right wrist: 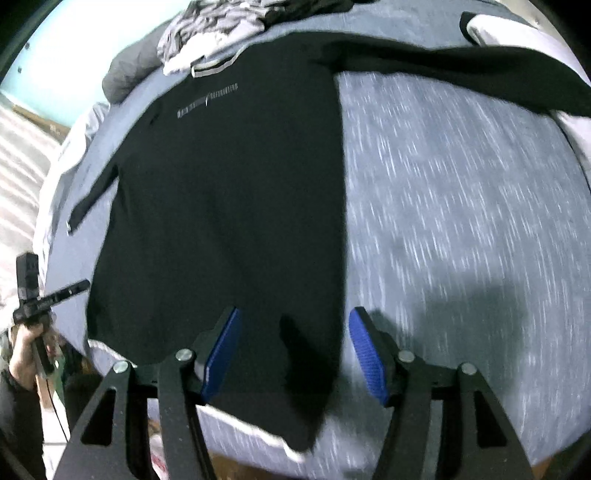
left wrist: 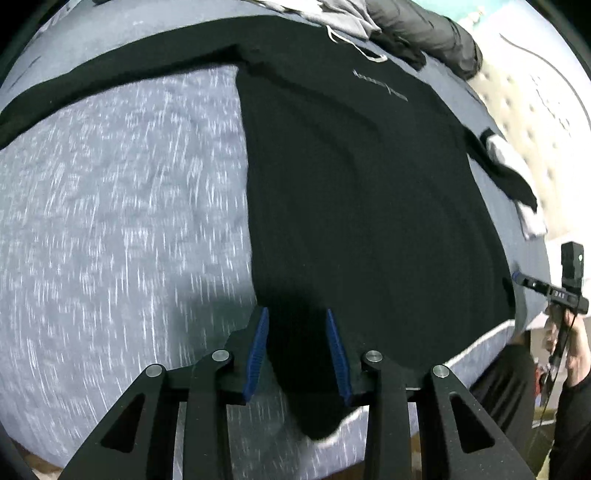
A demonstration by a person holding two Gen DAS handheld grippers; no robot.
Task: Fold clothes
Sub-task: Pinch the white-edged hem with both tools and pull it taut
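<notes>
Black long-sleeve shirt [left wrist: 362,192] lies spread flat on bed w/ grey-blue heathered sheet [left wrist: 110,221], front up, small pale print across chest, collar toward far end. Left tongs [left wrist: 297,350] spread apart, blue pads [left wrist: 256,354] either side of shirt's near hem corner; fabric sits btwn them but pads not closed on it, whether they touch cloth can't tell. Hem corner hangs a bit over bed's near edge. One sleeve runs out straight across the sheet to the left in left wrist view, other sleeve lies along shirt's far side near bed edge. Right tongs [right wrist: 295,350] also spread wide, blue pads [right wrist: 369,354] straddling the other hem corner: shirt's side edge runs btwn them, one pad over black fabric, other over sheet [right wrist: 461,221]. Not pinching anything. Shirt [right wrist: 229,206] fills the left half of right wrist view, sleeve stretching across top right. Pile of grey and white clothes [right wrist: 218,33] bunched at far end of bed, just past collar. Dark puffy item [left wrist: 436,33] next to that pile. Each view shows the opposite tongs at frame edge, held by a hand [right wrist: 26,354]. Both views motion-blurred.
</notes>
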